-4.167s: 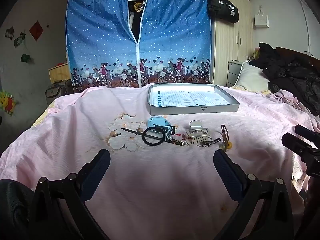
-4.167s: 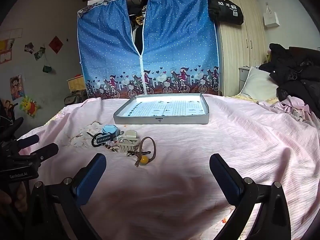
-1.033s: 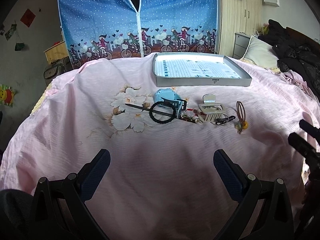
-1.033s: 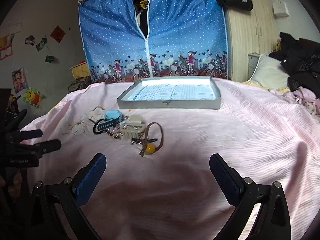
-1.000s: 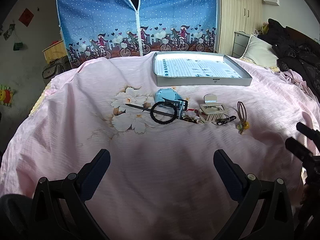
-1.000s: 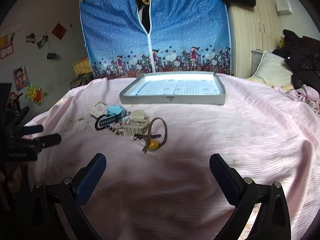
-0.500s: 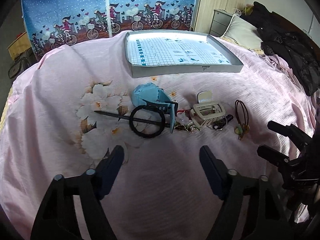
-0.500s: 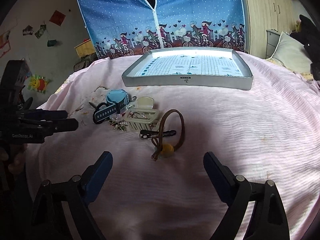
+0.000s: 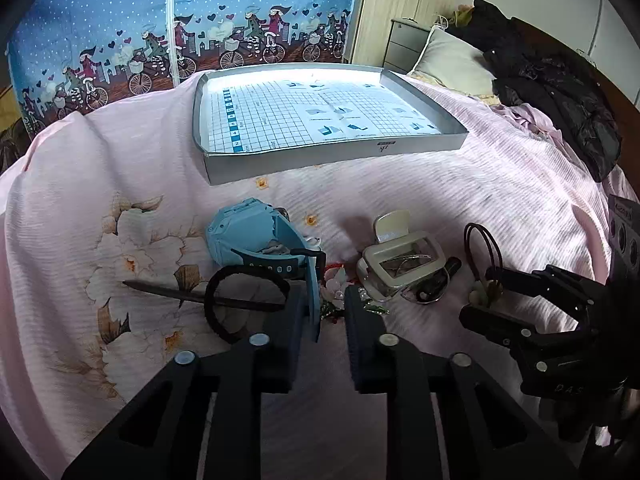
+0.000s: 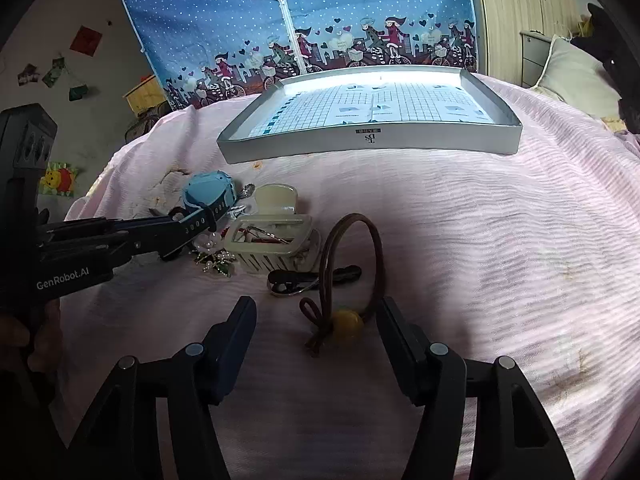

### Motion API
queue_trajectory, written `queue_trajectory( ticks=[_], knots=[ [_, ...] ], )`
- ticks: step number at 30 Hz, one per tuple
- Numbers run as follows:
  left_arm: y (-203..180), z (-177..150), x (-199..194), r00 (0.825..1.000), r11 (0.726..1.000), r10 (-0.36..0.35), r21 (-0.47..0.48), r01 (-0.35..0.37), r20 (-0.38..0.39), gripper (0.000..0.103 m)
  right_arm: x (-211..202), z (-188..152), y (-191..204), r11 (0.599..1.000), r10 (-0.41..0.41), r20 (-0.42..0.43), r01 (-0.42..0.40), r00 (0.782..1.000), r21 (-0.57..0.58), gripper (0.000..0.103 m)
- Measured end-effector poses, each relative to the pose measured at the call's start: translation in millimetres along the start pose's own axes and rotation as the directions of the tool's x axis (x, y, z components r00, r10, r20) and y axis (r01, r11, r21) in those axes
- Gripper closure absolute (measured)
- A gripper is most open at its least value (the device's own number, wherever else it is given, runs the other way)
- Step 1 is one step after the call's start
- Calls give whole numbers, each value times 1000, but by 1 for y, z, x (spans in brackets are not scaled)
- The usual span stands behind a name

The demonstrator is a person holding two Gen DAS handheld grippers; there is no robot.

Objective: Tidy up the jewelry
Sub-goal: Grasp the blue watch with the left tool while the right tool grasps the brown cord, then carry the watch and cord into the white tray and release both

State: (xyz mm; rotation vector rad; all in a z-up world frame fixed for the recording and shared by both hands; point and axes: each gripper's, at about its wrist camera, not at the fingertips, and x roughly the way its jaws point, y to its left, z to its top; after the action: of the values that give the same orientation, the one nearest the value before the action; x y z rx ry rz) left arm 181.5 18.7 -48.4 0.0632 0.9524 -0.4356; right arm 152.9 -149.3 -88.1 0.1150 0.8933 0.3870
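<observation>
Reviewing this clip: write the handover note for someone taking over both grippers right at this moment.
Left gripper: fingers narrowed around the strap of the blue watch; contact unclear.
Right gripper: open, fingers either side of the brown hair tie with the yellow bead; not gripping.
Also on the pink bedspread: black hair ring, dark hair stick, beige hair claw, brooch, black clip.
Grey tray holds no jewelry. Nothing is sorted yet; every piece remains to move.

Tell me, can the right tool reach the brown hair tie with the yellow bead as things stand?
Probably yes: the right tool is open, its fingers either side of the brown hair tie, with nothing between them.
</observation>
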Motion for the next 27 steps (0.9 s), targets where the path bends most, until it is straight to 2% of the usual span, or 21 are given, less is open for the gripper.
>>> queue_trajectory(
  ticks=[4, 9, 12, 18, 21, 25, 27],
  knots=[
    [6, -1, -2, 1000, 999, -26, -38, 26, 2, 101, 3, -1, 1, 1000, -5, -5, 5, 1000, -6, 58],
    [12, 0, -12, 996, 992, -86, -94, 88, 21, 102, 1, -2, -4, 1000, -17, 11, 17, 1000, 26, 79],
    [12, 3, -23, 989, 984, -136, -106, 142, 57, 102, -3, -2, -7, 999, -11, 26, 10, 1000, 43, 79],
    [11, 14, -53, 959, 956, -246, -126, 264, 137, 102, -23, 3, -1, 1000, 16, 83, -16, 996, -1, 79],
    [15, 28, -70, 939, 927, -304, -178, 330, 158, 102, -34, 15, 1, 999, 35, 112, -33, 993, -18, 79],
    [21, 63, -88, 929, 918, -314, -186, 349, 193, 102, -40, 43, 2, 998, 62, 128, -58, 990, -31, 79],
    [22, 84, -94, 930, 925, -299, -176, 337, 212, 102, -38, 61, 2, 997, 63, 143, -56, 988, -55, 79]
  ],
)
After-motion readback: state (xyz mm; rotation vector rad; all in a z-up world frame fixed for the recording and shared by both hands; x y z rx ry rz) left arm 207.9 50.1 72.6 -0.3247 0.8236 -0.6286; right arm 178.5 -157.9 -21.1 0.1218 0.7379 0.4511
